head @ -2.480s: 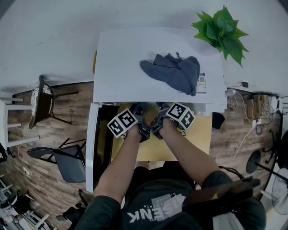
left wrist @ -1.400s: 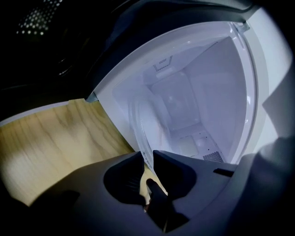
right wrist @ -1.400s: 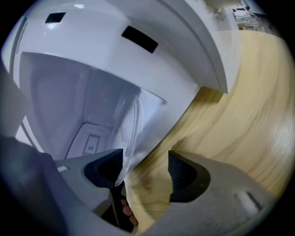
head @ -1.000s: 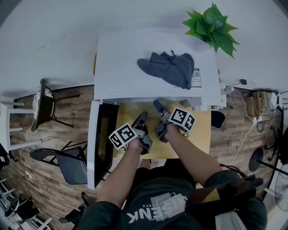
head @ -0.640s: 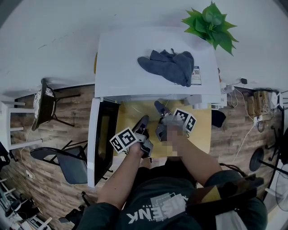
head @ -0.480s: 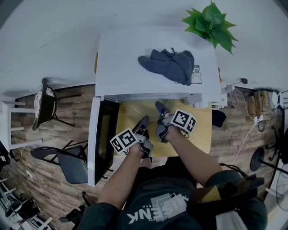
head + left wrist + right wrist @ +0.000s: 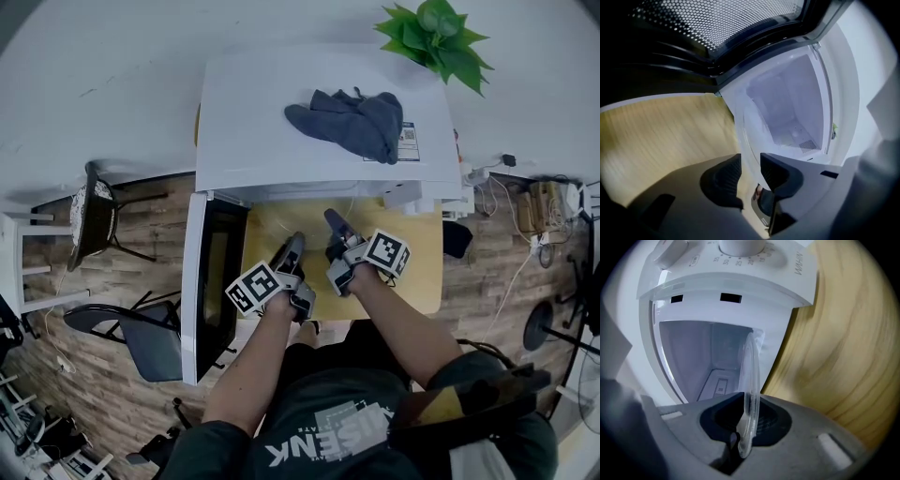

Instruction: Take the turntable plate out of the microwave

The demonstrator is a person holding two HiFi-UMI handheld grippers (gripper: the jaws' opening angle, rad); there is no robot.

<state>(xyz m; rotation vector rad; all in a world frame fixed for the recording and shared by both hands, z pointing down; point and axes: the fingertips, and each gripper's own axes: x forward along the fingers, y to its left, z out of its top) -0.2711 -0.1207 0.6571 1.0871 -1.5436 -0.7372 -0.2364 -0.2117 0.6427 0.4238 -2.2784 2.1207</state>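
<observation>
One glass turntable plate [image 7: 751,366] is all I am after. I judge it stiff, fairly heavy for its thinness, slick and breakable. The rim is the only place to take it, and a single pinch there lets it sag or twist, so I would want a second hold on the far side of the rim.

My right hand-held gripper [image 7: 745,416] has just been closing, and its pads now pinch the plate's rim. The glass runs edge-on from between them toward 12 o'clock, where the open microwave [image 7: 703,352] stands. The plate looks at least part way out of the cavity, above the wooden surface [image 7: 834,343].

My left hand-held gripper [image 7: 751,171] has just been opening. Its pads stand apart with a clear gap between them. A faint glassy edge seems to run into that gap, but nothing is pressed.

In the head view the microwave door [image 7: 211,281] hangs open at 9 o'clock of my hands.
</observation>
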